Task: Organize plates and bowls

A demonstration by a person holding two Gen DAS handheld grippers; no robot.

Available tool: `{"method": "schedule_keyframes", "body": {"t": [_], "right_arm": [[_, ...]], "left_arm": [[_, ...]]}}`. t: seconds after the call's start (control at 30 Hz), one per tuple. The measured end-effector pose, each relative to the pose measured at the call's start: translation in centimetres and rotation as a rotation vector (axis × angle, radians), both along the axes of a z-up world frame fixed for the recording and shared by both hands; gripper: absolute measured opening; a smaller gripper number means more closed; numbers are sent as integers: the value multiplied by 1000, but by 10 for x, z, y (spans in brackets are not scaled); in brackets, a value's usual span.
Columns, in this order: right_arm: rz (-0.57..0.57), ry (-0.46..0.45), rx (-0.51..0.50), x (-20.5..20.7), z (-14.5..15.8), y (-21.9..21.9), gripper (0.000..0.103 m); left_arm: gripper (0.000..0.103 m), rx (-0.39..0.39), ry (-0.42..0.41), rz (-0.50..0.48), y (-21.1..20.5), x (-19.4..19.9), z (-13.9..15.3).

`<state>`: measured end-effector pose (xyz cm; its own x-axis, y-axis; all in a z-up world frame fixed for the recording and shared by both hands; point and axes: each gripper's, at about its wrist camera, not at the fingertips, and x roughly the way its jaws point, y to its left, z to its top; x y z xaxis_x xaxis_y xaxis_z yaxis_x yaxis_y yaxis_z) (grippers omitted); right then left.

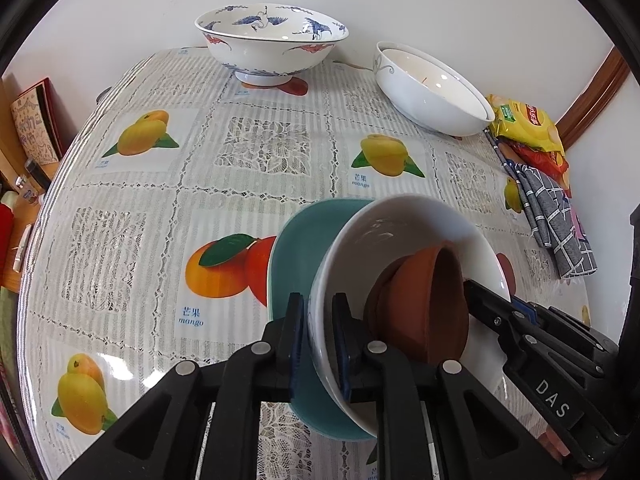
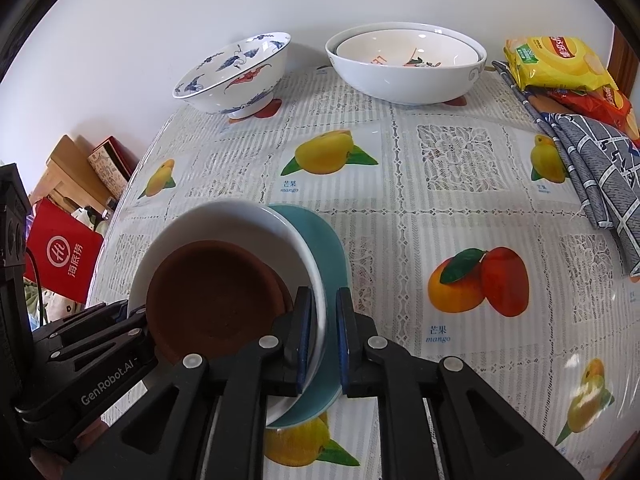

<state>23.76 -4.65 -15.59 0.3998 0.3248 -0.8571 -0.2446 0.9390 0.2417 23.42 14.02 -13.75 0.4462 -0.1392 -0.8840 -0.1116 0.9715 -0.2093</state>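
Left wrist view: the table (image 1: 120, 208) bears a stack near its front; a teal plate (image 1: 296, 248), white bowl (image 1: 404, 224) and brown saucer (image 1: 424, 304) are nested, seemingly for tidy storage; both rims are pinched by the left gripper (image 1: 318, 336) and right gripper (image 2: 324, 336), narrowly set, presumably steadying it.

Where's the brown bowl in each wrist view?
Left wrist: brown bowl lower right of centre, nested in the white bowl, right of the left gripper.
Right wrist: brown bowl lower left of centre, left of the right gripper.
Shared landmark: blue crane-patterned bowl by the far wall.
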Motion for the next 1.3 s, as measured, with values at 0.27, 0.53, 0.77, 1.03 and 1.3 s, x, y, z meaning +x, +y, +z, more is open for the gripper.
{"method": "schedule_keyframes", "body": {"t": [0.27,0.53,0.77,1.03,1.3], "right_arm": [[3,-11,-7,-7,6,-2,11],[4,-20,-11,-18,14,-6,11],[8,-35,-11,-32,23,-10,11],[9,-71,-23,-52,36,-15,11],[-7,-122,-4,-84,61,-33,15]], "left_arm": [[20,3,-9,7,2,-8,7],[22,6,-23,18,3,-19,17],[25,14,-39,22,2,-35,26],[33,32,-73,28,-2,-57,44],[42,59,-139,9,-22,-88,72]]}}
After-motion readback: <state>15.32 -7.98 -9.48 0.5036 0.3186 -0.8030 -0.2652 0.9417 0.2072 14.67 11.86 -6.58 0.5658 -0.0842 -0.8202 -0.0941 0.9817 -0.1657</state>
